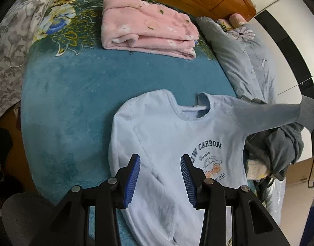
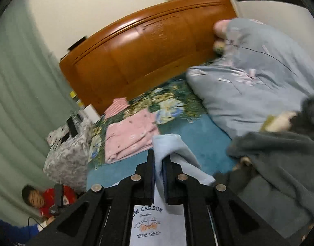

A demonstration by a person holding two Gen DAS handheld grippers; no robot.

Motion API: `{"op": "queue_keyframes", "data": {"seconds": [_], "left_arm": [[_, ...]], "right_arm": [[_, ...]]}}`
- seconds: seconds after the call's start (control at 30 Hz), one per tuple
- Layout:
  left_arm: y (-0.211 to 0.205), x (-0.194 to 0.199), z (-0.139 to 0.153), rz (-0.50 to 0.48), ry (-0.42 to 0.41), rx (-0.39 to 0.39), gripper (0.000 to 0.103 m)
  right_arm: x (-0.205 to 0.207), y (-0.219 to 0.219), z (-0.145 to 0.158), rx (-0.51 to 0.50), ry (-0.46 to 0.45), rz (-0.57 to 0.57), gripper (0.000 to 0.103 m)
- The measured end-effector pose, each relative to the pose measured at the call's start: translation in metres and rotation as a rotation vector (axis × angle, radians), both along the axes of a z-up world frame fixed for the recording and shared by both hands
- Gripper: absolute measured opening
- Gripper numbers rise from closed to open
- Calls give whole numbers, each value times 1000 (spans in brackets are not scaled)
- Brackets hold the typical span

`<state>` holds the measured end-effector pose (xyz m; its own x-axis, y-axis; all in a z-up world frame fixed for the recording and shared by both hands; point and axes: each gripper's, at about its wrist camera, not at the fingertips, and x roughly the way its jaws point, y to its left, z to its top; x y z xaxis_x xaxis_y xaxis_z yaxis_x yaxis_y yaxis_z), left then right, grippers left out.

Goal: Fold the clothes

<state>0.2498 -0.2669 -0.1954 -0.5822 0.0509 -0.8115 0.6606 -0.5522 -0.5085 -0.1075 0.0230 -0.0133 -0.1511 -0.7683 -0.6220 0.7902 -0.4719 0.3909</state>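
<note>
A pale blue long-sleeved shirt [image 1: 169, 135] with a "CARBON" car print lies face up on the teal blanket [image 1: 79, 94]. Its left sleeve is folded in over the body. My left gripper [image 1: 160, 160] hovers open just above that folded sleeve, blue pads apart with nothing between them. The shirt's right sleeve [image 1: 267, 114] is stretched out and lifted to the right. In the right wrist view my right gripper [image 2: 159, 160] is shut on that sleeve's cuff [image 2: 173, 149], held above the shirt's print [image 2: 148, 223].
A folded pink fleece garment [image 1: 148, 32] lies further up the bed, near the wooden headboard [image 2: 148, 49]. A grey-blue quilt [image 2: 255, 82] and a dark grey garment pile [image 2: 279, 160] crowd the right side. A person [image 2: 46, 201] sits low at the left, beyond the bed.
</note>
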Motion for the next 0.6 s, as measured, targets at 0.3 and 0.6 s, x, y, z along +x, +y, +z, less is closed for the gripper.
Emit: {"op": "queue_keyframes", "data": {"seconds": [0.3, 0.6], "left_arm": [[-14, 19, 2, 51, 40, 69, 46], [-12, 4, -20, 83, 145, 272, 57]], "right_arm": [[83, -143, -158, 189, -337, 391, 7], [100, -175, -207, 251, -440, 378, 9]]}}
